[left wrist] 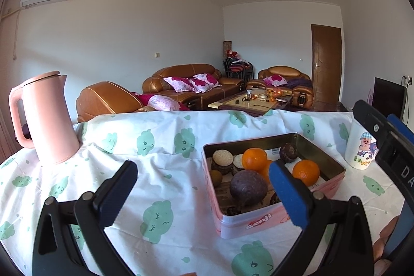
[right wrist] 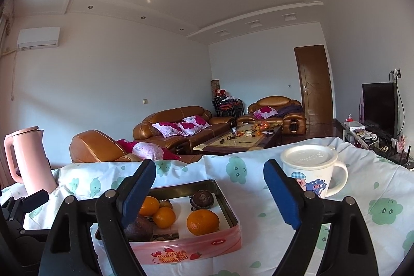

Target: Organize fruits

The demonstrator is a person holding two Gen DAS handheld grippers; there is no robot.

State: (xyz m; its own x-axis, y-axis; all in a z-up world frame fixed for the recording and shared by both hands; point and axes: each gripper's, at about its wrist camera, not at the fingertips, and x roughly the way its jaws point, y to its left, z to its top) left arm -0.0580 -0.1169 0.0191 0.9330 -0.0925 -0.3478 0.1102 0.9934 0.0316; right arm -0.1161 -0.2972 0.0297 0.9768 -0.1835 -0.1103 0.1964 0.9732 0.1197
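**Claws wide over fruit tin**

Left claw [left wrist: 203, 188] spread wide, empty, above the desk [left wrist: 160, 154]. Right claw [right wrist: 209, 192] likewise wide, gripping nothing. Ahead, in the pink tin [right wrist: 222, 201]: oranges [right wrist: 202, 222], dark round fruit [left wrist: 248, 187]. Right of tin, lidded mug [right wrist: 311, 173]. Far left, pink kettle [left wrist: 47, 118].

I'm looking into a home living room. Mid-frame stands a brown leather sofa [right wrist: 181, 124] with pink flowered cushions [right wrist: 181, 126], a matching armchair [right wrist: 275, 110] to its right and a cluttered coffee table [right wrist: 240, 140] between them. At right I see a television [right wrist: 379, 109] and a wooden door [right wrist: 314, 84]; upper left, a wall air conditioner [right wrist: 38, 37]. In the foreground, a cartoon-print cloth [left wrist: 165, 146] covers my desk, carrying a pink kettle [left wrist: 47, 118].
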